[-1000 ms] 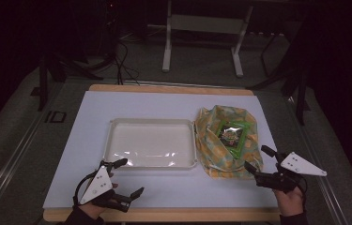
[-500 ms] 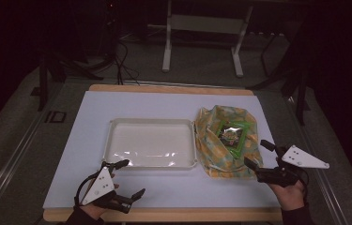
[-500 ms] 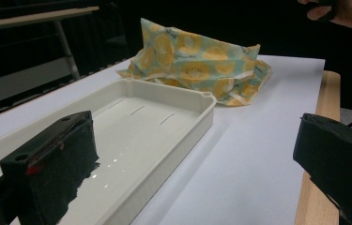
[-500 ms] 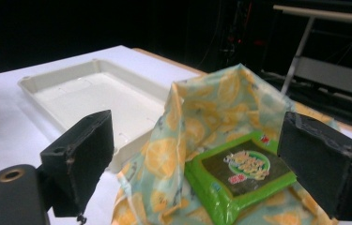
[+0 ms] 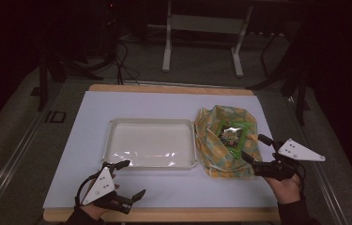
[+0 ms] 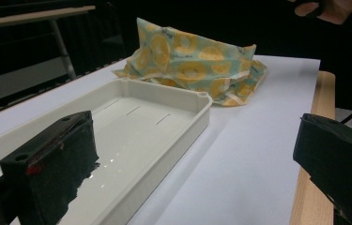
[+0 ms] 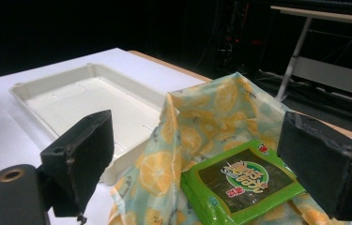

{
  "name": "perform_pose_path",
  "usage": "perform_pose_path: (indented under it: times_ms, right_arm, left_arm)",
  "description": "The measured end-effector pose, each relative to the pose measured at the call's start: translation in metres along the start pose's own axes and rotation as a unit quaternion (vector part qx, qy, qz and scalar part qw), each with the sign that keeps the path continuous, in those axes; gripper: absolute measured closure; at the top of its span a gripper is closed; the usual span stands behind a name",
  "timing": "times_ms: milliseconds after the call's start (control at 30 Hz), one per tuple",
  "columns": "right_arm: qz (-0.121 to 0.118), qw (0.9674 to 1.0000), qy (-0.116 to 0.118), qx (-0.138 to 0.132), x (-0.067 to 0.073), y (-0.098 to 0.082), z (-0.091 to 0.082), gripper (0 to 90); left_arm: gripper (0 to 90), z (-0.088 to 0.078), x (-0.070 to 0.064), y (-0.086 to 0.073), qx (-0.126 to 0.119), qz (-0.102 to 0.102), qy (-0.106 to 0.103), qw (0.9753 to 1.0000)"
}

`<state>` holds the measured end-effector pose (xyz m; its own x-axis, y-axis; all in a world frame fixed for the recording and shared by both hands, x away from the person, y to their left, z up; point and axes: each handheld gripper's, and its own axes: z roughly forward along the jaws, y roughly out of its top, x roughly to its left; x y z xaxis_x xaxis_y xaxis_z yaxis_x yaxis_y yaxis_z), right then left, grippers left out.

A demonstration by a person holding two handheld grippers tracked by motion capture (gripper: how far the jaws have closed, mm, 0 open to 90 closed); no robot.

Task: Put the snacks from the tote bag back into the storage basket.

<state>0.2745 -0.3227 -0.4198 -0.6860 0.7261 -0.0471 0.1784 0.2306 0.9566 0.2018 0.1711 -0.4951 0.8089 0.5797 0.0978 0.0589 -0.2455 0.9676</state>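
The right gripper (image 5: 257, 151) sits at the 4 o'clock position of the table (image 5: 94, 117), jaws spread wide and grasping nothing, at the near right edge of the lemon-print cloth (image 5: 216, 154). A green packet (image 5: 232, 135) lies on top of this cloth; in the right gripper view the green packet (image 7: 239, 185) lies between the two jaws, below them. The white tray (image 5: 152, 143) occupies the table centre, touching the cloth at its 3 o'clock side. The left gripper (image 5: 129, 180) rests at 7 o'clock, jaws released, just beside the tray's near left corner.
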Motion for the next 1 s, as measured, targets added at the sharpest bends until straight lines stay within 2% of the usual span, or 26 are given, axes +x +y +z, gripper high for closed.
perform_pose_path:
  times_ms: [233,400,533,600,733,833,933,1000]
  right_arm:
    - [-0.010,0.9999,-0.007,-0.009,-0.003,0.005,0.007,11.0]
    - [-0.005,0.9998,-0.008,-0.017,-0.006,0.009,0.012,10.9]
    - [-0.011,0.9995,-0.022,-0.017,-0.010,0.013,0.015,11.0]
    - [-0.010,0.9996,-0.020,-0.016,-0.013,0.015,0.017,11.0]
    - [-0.006,0.9991,-0.042,-0.007,-0.018,0.018,0.022,12.9]
    - [0.000,0.9988,-0.048,-0.004,-0.023,0.020,0.023,12.9]
    - [0.011,0.9989,-0.045,-0.004,-0.027,0.020,0.025,13.2]
    - [0.011,0.9990,-0.042,-0.004,-0.030,0.021,0.025,16.7]
  left_arm:
    - [0.4,0.000,0.000,0.000,0.000,0.001,-0.001,1.0000]
    - [0.4,0.000,0.000,0.000,-0.001,0.001,-0.001,1.0000]
    - [0.4,0.000,-0.001,0.001,-0.001,0.003,-0.001,1.0000]
    - [0.4,0.000,-0.001,0.001,0.000,0.003,-0.002,1.0000]
    - [0.4,0.000,0.000,0.001,0.001,0.003,-0.002,1.0000]
    - [0.4,0.000,-0.001,0.001,0.001,0.004,-0.002,1.0000]
    - [0.4,0.000,-0.001,0.001,0.002,0.004,-0.004,1.0000]
    - [0.4,0.000,-0.001,0.001,0.002,0.004,-0.004,1.0000]
